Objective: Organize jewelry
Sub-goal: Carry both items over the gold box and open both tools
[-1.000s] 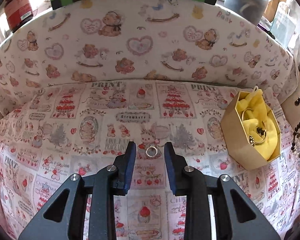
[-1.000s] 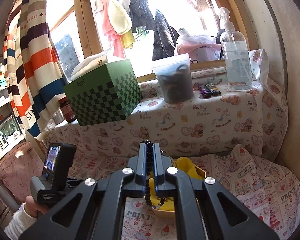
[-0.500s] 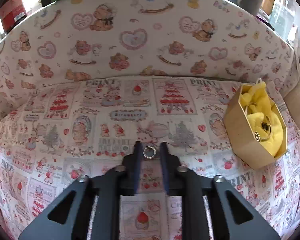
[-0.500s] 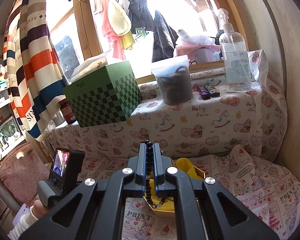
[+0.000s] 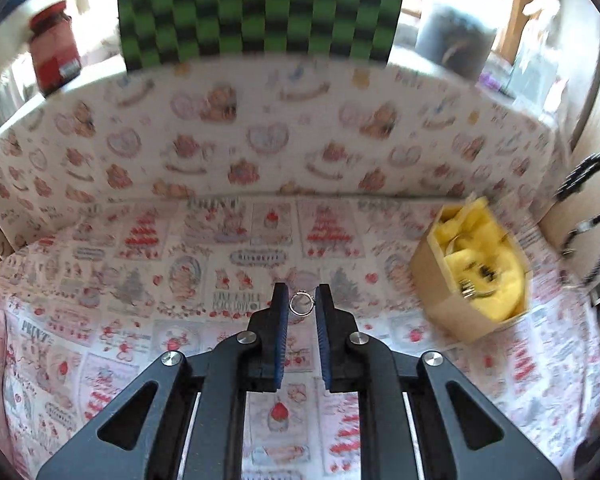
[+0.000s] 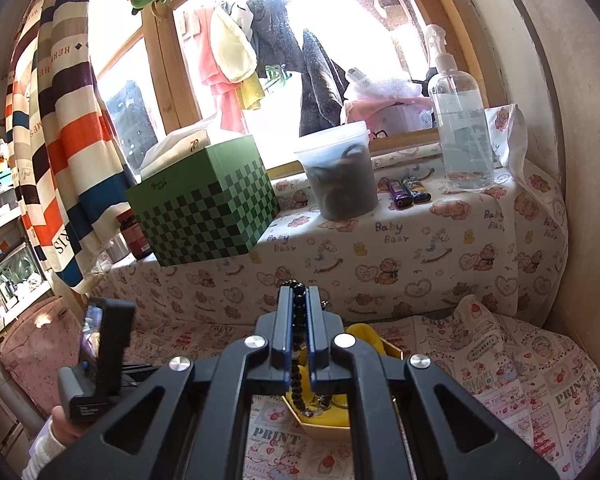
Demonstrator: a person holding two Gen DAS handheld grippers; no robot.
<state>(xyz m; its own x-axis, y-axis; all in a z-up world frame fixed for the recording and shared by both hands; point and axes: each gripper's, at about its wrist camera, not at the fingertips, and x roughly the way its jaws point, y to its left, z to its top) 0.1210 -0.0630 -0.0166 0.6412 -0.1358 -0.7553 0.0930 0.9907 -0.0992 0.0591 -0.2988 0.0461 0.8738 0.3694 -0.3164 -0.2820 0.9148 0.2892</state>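
Patterned cloth w/ strawberry and bear prints covers the whole surface, checkered green box up on the ledge by the window. Left gripper has a small silver ring sitting right between its blue pads near the tips, jaws narrowed around it w/ slim gaps each side, so can't tell if it's actually pinched; tan box w/ yellow lining sits off to the right, apart from the ring. Right gripper is clamped tight on a black bead strand, beads poking past the fingertips and the rest hanging down over that same box.
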